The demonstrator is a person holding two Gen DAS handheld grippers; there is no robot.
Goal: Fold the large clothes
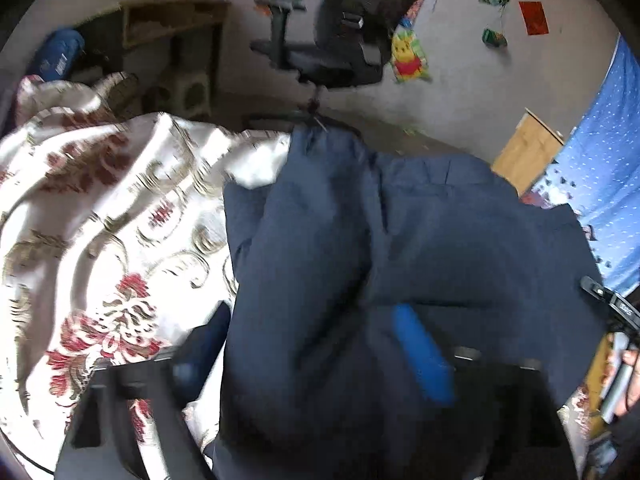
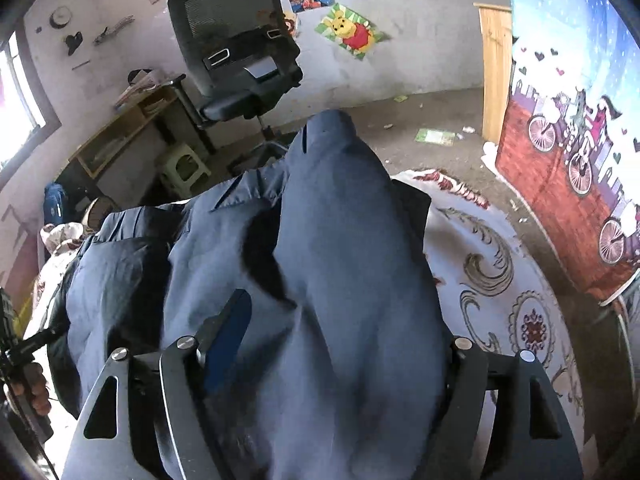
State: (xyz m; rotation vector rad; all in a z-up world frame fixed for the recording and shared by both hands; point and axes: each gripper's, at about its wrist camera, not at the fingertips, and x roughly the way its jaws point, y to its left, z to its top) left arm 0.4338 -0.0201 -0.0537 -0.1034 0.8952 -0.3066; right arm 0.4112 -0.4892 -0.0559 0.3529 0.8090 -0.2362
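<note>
Left gripper [image 1: 316,356]: jaws spread wide, a thick fold of the navy garment [image 1: 400,240] bunched between them. One blue finger pad [image 1: 424,356] lies on top of the cloth; the other finger sits at the cloth's left edge, mostly in shadow. Whether the pads actually pinch the fabric cannot be told; the view is motion-blurred.

Right gripper [image 2: 320,344]: jaws likewise wide apart, the same garment [image 2: 340,240] draped over and between them. Only the left finger with its blue pad [image 2: 228,332] shows; the right finger is buried under cloth, so the hold cannot be confirmed.

Garment: dark blue, large, heaped in long folds on a floral bedspread [image 1: 100,220], white with red and tan scrolls. Its lower part is cut off by the frame edge in both views.

Surroundings: black mesh office chair [image 2: 236,52] beyond the bed, wooden desk [image 2: 128,128], green stool [image 2: 184,168], cartoon bear poster [image 2: 352,32] on the wall, blue printed curtain [image 2: 568,100] at right.
</note>
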